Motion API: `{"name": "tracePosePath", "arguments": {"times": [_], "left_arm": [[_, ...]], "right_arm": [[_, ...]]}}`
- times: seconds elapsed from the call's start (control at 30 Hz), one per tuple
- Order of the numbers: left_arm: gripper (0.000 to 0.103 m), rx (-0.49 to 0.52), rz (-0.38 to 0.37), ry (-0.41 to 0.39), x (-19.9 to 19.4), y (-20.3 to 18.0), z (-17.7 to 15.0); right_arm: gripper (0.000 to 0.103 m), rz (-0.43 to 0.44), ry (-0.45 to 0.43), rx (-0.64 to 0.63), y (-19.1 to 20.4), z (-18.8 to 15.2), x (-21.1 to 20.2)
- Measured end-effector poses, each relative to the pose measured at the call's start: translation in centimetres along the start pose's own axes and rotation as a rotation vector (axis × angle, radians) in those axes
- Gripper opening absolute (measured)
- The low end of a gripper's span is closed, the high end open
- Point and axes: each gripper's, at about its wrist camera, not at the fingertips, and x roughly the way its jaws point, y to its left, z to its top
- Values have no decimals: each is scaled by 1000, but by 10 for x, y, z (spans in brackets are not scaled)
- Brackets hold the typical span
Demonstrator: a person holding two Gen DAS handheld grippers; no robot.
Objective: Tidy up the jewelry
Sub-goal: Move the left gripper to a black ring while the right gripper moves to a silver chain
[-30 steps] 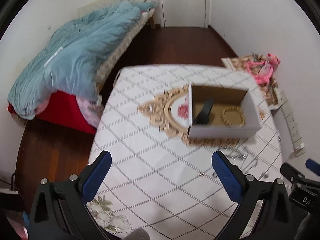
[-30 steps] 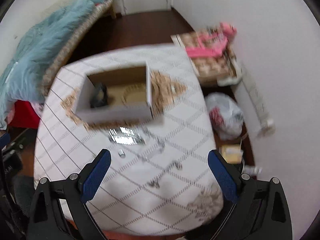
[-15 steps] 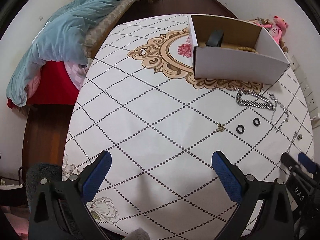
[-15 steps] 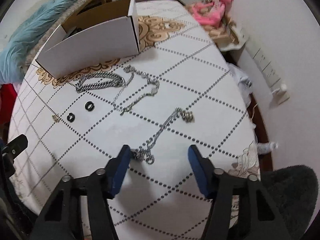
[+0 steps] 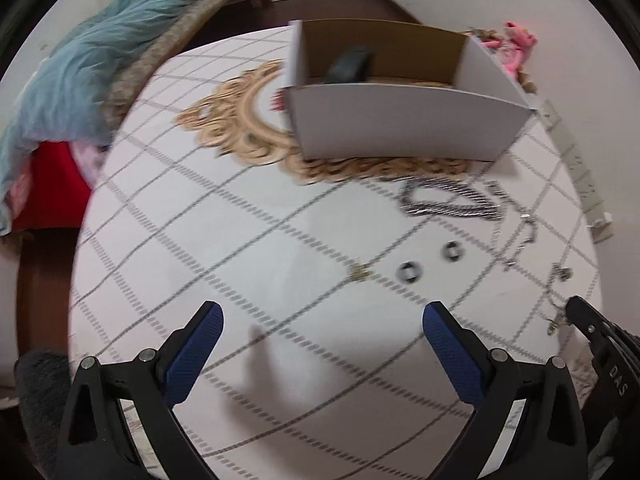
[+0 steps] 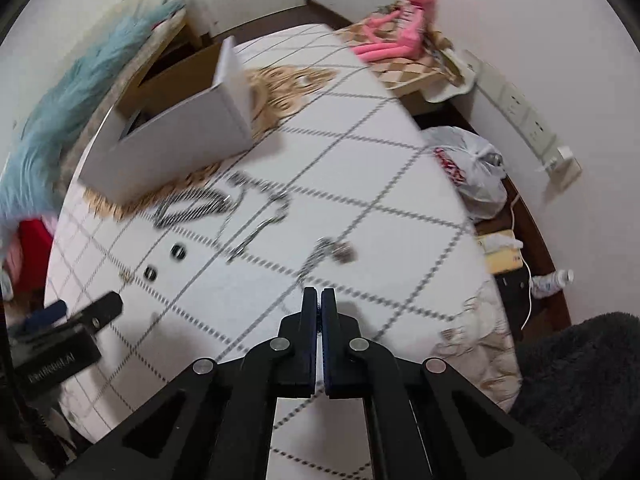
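The right gripper [image 6: 320, 294] points steeply down at the desk [image 6: 400, 184], its fingers [image 6: 309, 312] having just clenched together. The thin necklace [image 6: 320, 254] runs up to their tips, but whether its near end is pinched between them I cannot tell; its small charm end lies out on the cloth beyond. The left gripper [image 5: 320, 320] hangs over a bare stretch of the chequered cloth with its blue-padded fingers [image 5: 196, 344] spread wide and nothing between them.

The rest of the jewelry lies between the grippers and the white cardboard box [image 5: 400, 120]. A heavy silver chain [image 5: 452, 200] sits coiled just in front of the box's near wall. Right of it a finer chain [image 6: 260, 216] trails toward the thin necklace. Two small dark rings [image 5: 430, 260] lie side by side nearer the left gripper, with a tiny gold piece [image 5: 360, 272] just left of them. The box is open at the top and stands on the gold ornamental print; a dark object [image 5: 350, 66] shows inside it.

Around the desk: a bed with a light blue quilt [image 5: 68, 76] on the left, a pink plush toy [image 6: 400, 24] on a low stand against the far wall, a white plastic bag [image 6: 472, 168] on the floor to the right, and a power strip [image 6: 520, 116] along the wall.
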Motion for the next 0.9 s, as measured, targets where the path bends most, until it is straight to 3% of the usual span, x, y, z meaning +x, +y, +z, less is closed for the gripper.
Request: {"name": "tracePosePath", "arguments": {"times": [0.03, 0.1, 0.23, 0.27, 0.47, 0.6, 0.67, 0.9], "left_arm": [[95, 8, -7, 1, 2, -4, 1], [77, 27, -24, 7, 8, -15, 4], [65, 46, -34, 15, 16, -28, 7], [55, 53, -35, 16, 18, -30, 8], [19, 87, -65, -15, 18, -40, 10], [18, 89, -88, -23, 18, -38, 12], [4, 85, -105, -35, 15, -36, 13], [3, 40, -184, -67, -12, -15, 21]], "right_arm": [[2, -3, 0, 16, -5, 2, 0], [2, -6, 1, 31, -10, 6, 3], [2, -4, 9, 55, -19, 8, 5], [2, -6, 10, 56, -21, 8, 5], [2, -12, 15, 63, -26, 11, 7], [2, -6, 11, 64, -24, 12, 4], [2, 9, 4, 63, -22, 13, -2], [2, 107, -51, 51, -14, 37, -43]]}}
